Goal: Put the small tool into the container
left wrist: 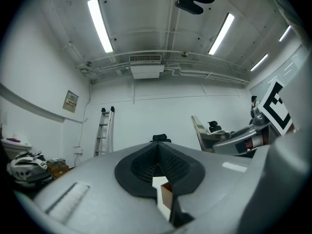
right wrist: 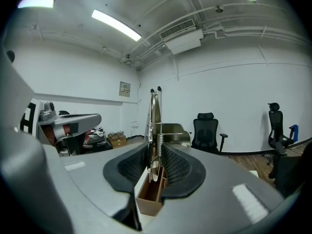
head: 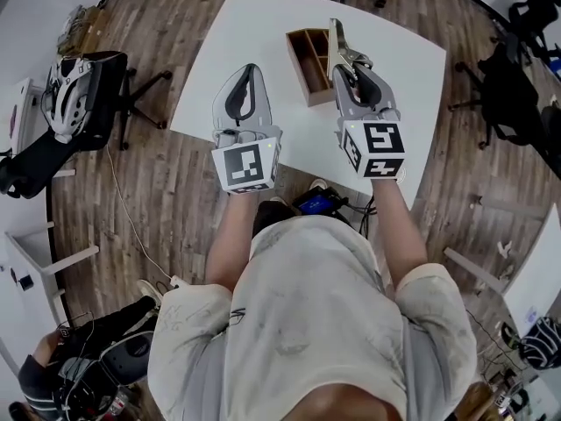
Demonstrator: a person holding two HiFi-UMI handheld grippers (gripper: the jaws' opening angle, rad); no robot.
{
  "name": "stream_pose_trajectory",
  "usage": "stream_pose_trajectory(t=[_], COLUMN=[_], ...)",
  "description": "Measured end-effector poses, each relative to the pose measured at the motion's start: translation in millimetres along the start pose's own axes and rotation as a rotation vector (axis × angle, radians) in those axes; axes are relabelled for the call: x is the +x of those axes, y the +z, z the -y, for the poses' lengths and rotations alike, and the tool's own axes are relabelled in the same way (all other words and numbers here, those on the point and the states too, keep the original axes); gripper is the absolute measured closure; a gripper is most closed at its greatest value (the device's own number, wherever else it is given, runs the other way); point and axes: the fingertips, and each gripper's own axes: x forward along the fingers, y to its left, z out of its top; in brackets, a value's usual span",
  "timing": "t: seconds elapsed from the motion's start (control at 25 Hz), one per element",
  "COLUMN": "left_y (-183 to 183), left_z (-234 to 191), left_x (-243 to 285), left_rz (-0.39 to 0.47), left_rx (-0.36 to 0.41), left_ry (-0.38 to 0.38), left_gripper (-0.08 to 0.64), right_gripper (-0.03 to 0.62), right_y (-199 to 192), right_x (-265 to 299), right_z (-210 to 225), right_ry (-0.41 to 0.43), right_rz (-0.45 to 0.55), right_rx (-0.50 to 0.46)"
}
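task partway: the small tool (head: 337, 40), a sprung metal piece, is clamped between the jaws of the right hand-held gripper (head: 348, 67), just by the wooden container (head: 305, 60) on the white surface (head: 254, 24) and not yet inside it. the left hand-held gripper (head: 248, 70) is closed and empty. count: one tool, one container, two hand-held grippers.
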Motion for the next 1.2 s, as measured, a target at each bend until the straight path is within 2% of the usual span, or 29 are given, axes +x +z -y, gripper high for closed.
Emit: stream_pose_trajectory(t=[0.2,0.4,0.52,0.92,1.2], left_y=[-26.1,-47.5,-56.3,-52.1,-43.6], left_z=[-57.6,-124.0,-146.9,-173.5,-166.5], left_x=[31.5,48.3,57.9,60.8,70.0], left_rz=[0.017,0.023,0.022,0.042,0.044], left_rx=[0.016,-0.009,-0.013,-0.019,-0.021], left_ry=[-0.017,-0.031,-0.029,-0.038,-0.047], left_gripper=[0.546,0.546,0.546,0.546,0.546], right_gripper=[0.503,0.503,0.503,0.503,0.503], right_y=[-18.7,-38.8,-47.7,-80.6,-98.9], right_x=[72.8,138.3,167.1,208.3,220.8], right_z=[-23.1,-58.6,-65.6,-81.7,-63.9], right_ry=[-0.024,-0.045,-0.051,-0.066,-0.088], right_rz=[-0.093,-0.215,-0.274,-0.453,-0.575], right_rx=[-0.011,-0.010,-0.009,-0.010,-0.021])
